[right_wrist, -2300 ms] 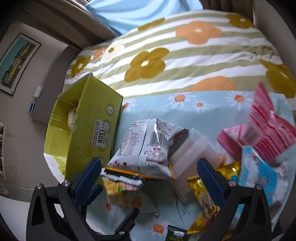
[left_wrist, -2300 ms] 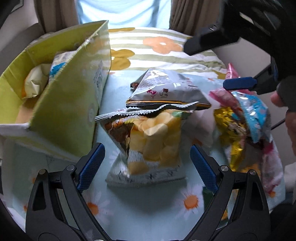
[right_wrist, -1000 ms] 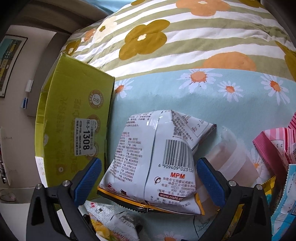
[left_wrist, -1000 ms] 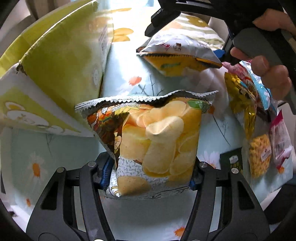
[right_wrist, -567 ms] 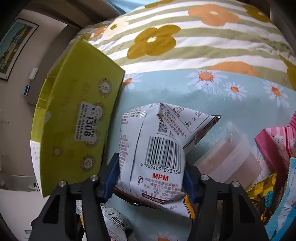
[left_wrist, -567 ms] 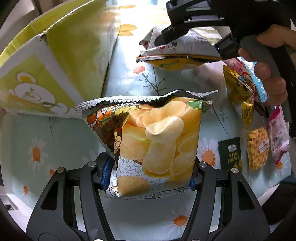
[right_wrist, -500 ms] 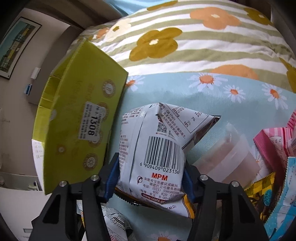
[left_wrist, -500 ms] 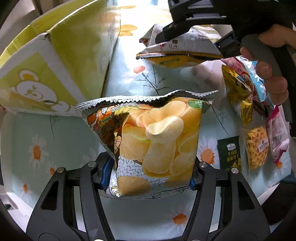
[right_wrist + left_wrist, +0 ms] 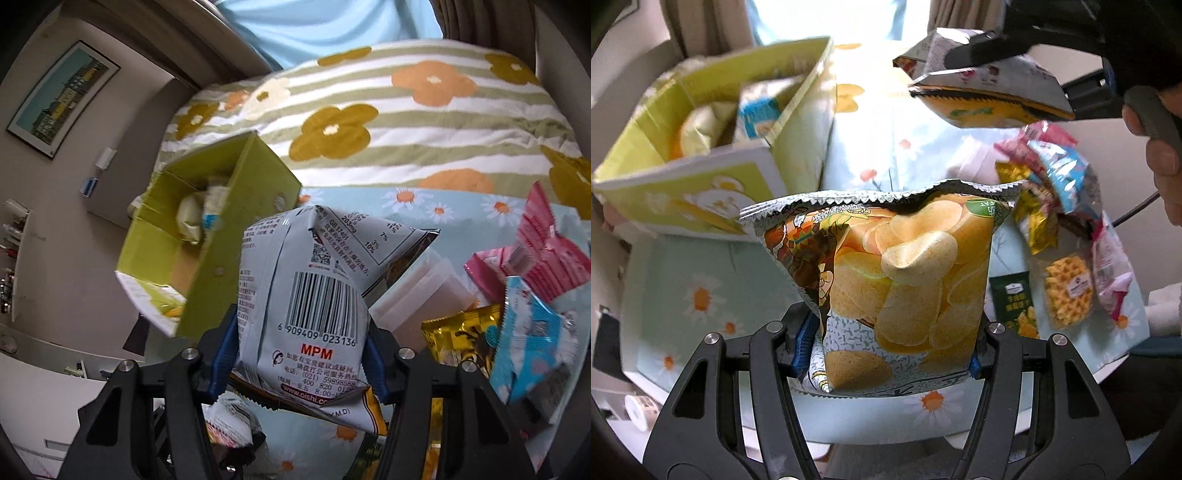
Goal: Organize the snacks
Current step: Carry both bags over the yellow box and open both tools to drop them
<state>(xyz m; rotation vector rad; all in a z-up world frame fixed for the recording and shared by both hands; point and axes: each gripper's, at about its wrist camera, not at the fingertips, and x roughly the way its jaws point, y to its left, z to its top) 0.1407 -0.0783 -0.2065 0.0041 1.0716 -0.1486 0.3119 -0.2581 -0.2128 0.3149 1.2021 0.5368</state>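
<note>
Both claws loaded, each bag lifted off the table.

Left gripper [image 9: 888, 350] was clamped on the lower end of the chip bag [image 9: 886, 280], bag upright above the near edge of the daisy-print tablecloth [image 9: 683, 295]; right gripper [image 9: 299, 354] was closed on the grey snack bag [image 9: 310, 295], barcode side facing the camera; that bag hung above the cloth, just right of the green carton [image 9: 221, 229]; carton stood open at the table's left edge, two packets inside; loose snack packets [image 9: 1060, 206] lay heaped at the right edge.
</note>
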